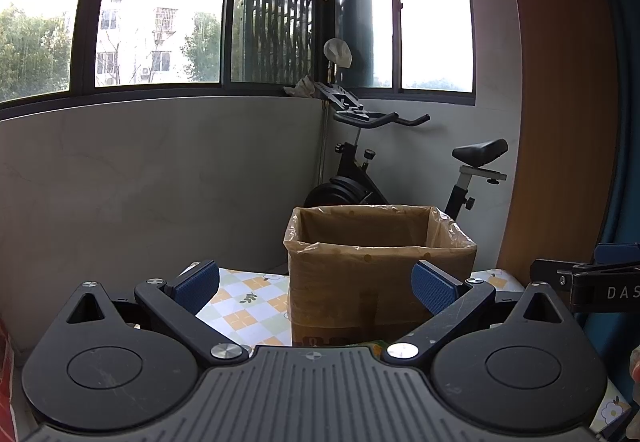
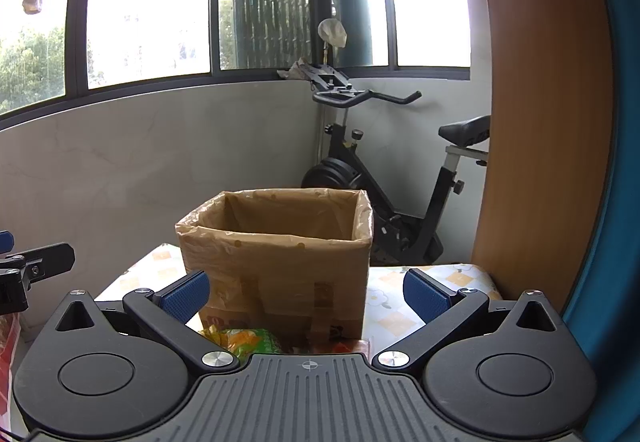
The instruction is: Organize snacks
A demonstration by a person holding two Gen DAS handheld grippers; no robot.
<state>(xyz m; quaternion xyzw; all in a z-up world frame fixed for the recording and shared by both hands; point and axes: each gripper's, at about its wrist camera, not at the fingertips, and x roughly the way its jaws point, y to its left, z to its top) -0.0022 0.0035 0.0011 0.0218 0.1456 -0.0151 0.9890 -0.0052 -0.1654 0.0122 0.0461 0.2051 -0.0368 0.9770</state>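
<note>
A cardboard box (image 1: 380, 266) lined with clear plastic stands open on the checked tablecloth (image 1: 244, 306), also in the right wrist view (image 2: 276, 262). My left gripper (image 1: 316, 288) is open and empty, level with the box's near side. My right gripper (image 2: 306, 294) is open and empty in front of the box. A green and orange snack packet (image 2: 250, 340) lies at the box's foot, below the right gripper, with a red packet (image 2: 348, 346) beside it. Only a green edge (image 1: 370, 344) of a packet shows in the left wrist view.
An exercise bike (image 1: 400, 170) stands behind the table in the corner. A wooden panel (image 1: 560, 122) rises at the right. The right gripper's body (image 1: 592, 282) shows at the left view's right edge. Red packaging (image 2: 8, 346) sits at the far left.
</note>
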